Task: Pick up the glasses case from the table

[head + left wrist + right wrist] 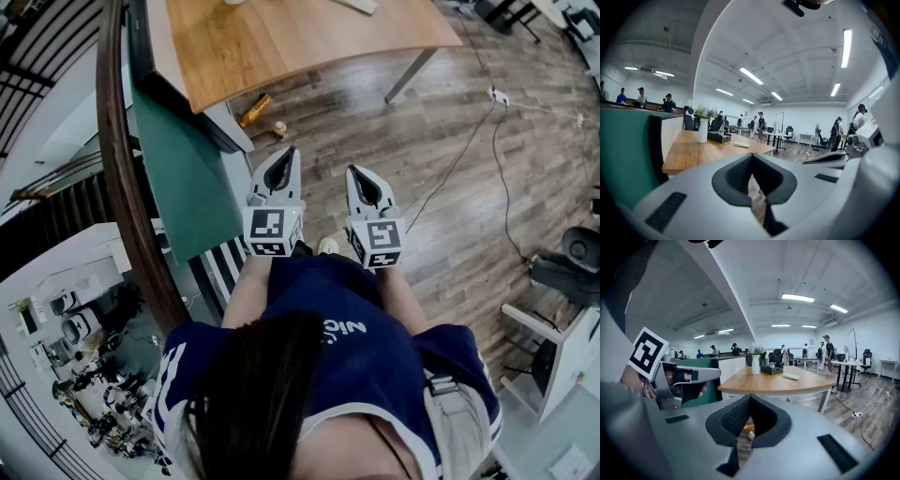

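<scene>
Basically nothing's done yet: left hand-held gripper and right hand-held gripper are both closed and empty, well short of the worktop, with the case (that pale flat thing, I reckon) lying untouched at 12 o'clock.

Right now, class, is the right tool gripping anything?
No: the right tool is shut with nothing between its jaws, and the wooden table lies ahead of it.

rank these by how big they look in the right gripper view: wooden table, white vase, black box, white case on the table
1. table
2. vase and black box: about alike, tall against wide, so not ranked
3. white case: smallest
</scene>
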`<state>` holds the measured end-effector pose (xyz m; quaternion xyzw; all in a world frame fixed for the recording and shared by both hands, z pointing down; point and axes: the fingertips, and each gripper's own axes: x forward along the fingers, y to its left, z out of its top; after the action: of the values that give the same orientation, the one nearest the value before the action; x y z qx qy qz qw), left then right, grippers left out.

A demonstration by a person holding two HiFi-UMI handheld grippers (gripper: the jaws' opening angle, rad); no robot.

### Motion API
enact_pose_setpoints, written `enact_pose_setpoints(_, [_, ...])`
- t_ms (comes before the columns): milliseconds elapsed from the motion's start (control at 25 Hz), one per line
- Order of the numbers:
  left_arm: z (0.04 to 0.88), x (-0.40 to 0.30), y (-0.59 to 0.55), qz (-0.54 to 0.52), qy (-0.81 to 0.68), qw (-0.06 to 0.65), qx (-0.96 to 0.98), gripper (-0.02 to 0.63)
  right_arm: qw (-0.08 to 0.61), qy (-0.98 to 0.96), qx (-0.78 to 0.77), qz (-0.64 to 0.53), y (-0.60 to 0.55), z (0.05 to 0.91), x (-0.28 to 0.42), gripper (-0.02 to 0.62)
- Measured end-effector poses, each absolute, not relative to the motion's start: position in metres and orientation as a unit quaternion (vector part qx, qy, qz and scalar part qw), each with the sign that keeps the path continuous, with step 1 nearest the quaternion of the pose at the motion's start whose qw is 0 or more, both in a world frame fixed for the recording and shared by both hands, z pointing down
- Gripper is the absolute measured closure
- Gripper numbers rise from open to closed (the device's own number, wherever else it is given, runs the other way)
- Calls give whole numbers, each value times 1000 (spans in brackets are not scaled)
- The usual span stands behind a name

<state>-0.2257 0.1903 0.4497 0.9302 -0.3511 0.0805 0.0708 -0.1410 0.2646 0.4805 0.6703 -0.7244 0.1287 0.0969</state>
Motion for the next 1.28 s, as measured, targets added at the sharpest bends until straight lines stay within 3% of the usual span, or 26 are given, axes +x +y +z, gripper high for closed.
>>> enact_pose_setpoints(640, [446,-230,222,56,-326,92,939,604,69,-713,690,105,285,460,-132,583])
enact_pose_setpoints(680, [446,-231,221,54,-320,98,941,603,70,-717,685,105,283,459,-134,556])
enact_pose_setpoints(760, [445,-230,221,47,-305,107,945,541,73,-730,671,106,279,458,-140,429])
enact_pose_setpoints(840, [444,-229,222,38,-290,114,950,392,75,-739,661,105,277,456,-145,351])
enact_pose_setpoints(920, [444,-229,218,36,-282,116,952,318,81,-743,656,104,274,456,-148,299])
enact_pose_setpoints(1040, [447,-227,213,47,-264,116,956,278,89,-737,663,101,269,455,-147,281])
enact_pose_setpoints(1280, [453,-219,209,57,-228,109,966,278,94,-718,681,105,263,461,-146,279])
